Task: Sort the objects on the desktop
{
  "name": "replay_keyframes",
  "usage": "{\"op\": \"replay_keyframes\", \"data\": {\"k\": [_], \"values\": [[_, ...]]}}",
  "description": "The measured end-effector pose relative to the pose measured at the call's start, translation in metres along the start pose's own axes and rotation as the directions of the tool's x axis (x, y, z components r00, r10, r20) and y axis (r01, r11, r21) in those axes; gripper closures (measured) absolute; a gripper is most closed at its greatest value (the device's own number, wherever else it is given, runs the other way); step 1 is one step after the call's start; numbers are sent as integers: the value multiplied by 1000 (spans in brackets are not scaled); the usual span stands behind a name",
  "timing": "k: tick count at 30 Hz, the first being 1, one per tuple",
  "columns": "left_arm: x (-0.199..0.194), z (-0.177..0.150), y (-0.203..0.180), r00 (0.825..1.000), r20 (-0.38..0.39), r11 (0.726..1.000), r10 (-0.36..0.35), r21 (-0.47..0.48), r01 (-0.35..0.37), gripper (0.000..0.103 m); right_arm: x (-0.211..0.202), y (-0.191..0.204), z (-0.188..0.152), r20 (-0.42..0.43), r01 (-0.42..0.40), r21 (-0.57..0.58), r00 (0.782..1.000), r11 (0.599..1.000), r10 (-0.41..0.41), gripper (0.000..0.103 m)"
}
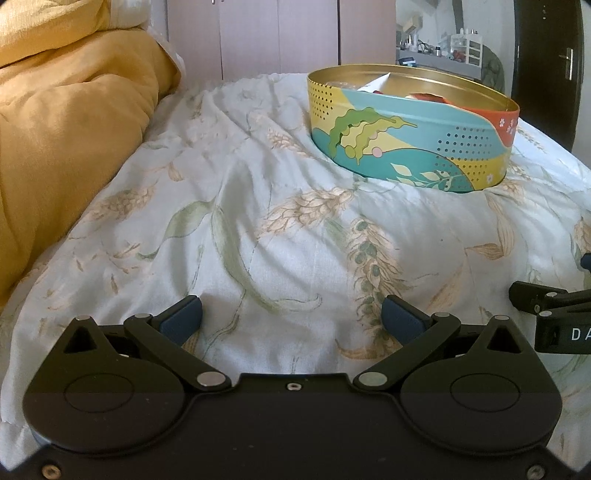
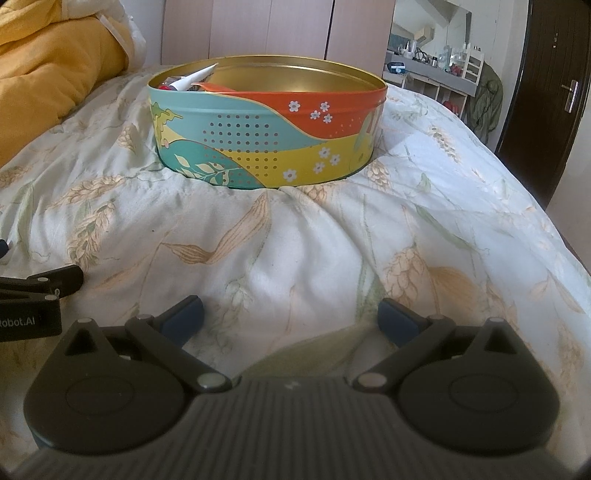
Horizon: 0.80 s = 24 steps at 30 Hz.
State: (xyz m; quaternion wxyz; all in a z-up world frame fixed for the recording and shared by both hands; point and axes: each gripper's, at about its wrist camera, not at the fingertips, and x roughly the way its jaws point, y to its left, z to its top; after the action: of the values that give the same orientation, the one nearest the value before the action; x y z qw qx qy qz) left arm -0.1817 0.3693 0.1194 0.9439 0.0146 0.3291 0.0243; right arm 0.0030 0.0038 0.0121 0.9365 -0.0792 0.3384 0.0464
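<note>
A round tin (image 1: 406,136) with a teal, yellow and orange leaf pattern stands on a bed, ahead and to the right in the left wrist view. In the right wrist view the tin (image 2: 266,144) is straight ahead. A white tube (image 2: 197,77) and some small red and orange items poke above its rim; the rest of its contents are hidden. My left gripper (image 1: 291,317) is open over the bedcover, nothing between its blue pads. My right gripper (image 2: 291,317) is open too, holding nothing. Each gripper's edge shows in the other's view.
The bed is covered by a pale quilt (image 1: 258,240) printed with wheat ears. A yellow blanket (image 1: 66,129) is heaped at the left. Wardrobe doors (image 2: 266,26) stand behind the bed, a cluttered shelf (image 2: 436,70) and a dark door (image 2: 554,92) at the right.
</note>
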Motion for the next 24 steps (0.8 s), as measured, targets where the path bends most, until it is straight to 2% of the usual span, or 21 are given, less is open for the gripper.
{"op": "replay_keyframes", "data": {"k": [10,24], "values": [[-1,-5,0,999,33,1000,-4,4,3,0,0,1,-5,32,6,-3,999,1000,-6,0],[-2,-6,1,999,42,1000,-4,2,4,0,-1,2,-4,32,11,-8,999,1000,-10,0]]}}
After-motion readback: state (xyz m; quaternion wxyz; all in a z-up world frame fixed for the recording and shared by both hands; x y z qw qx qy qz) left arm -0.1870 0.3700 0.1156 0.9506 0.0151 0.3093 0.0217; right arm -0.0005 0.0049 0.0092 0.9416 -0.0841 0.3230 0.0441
